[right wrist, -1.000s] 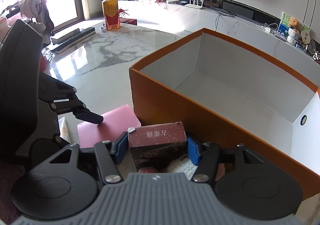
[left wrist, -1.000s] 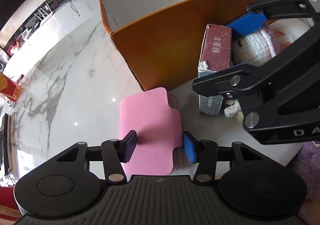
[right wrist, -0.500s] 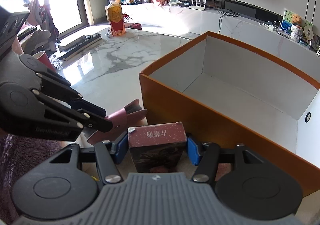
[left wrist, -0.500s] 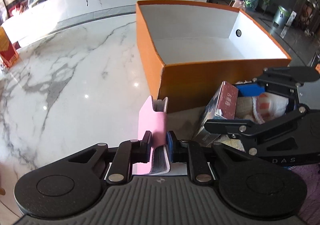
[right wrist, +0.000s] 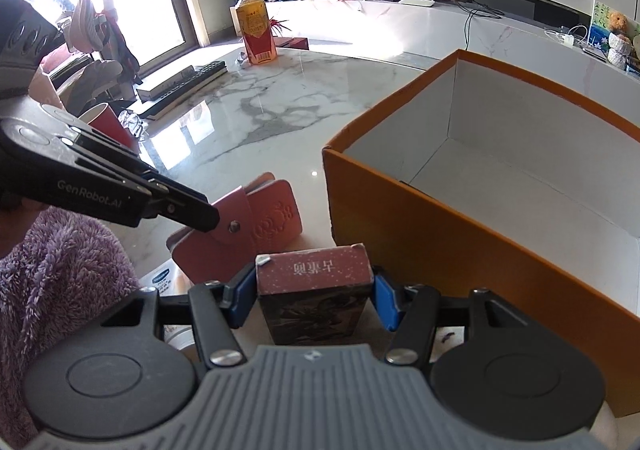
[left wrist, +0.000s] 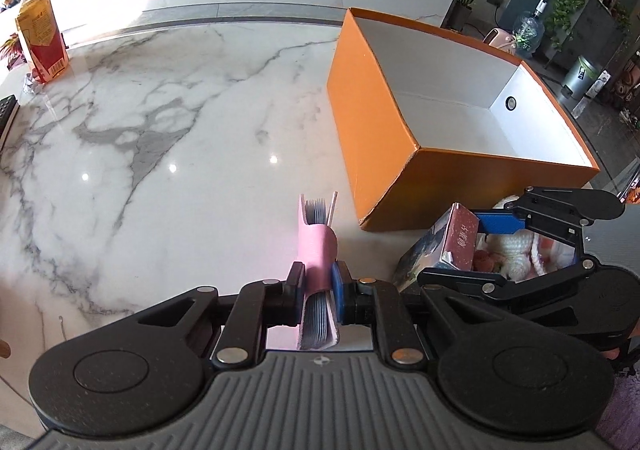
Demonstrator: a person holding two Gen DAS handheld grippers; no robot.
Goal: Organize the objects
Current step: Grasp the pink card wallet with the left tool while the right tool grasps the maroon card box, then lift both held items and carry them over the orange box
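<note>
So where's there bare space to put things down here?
The orange box is empty inside. The marble table lies bare between that box and the drink bottle. It is crowded by the box's near corner, where the pink card holder, maroon box and knitted toy cluster.

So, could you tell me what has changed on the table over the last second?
The left gripper has just closed on the pink card holder, which lay flat on the marble table between its open jaws, and lifted it on edge, toward the orange box. The right gripper holds the dark red box as before; the orange box has not moved.
</note>
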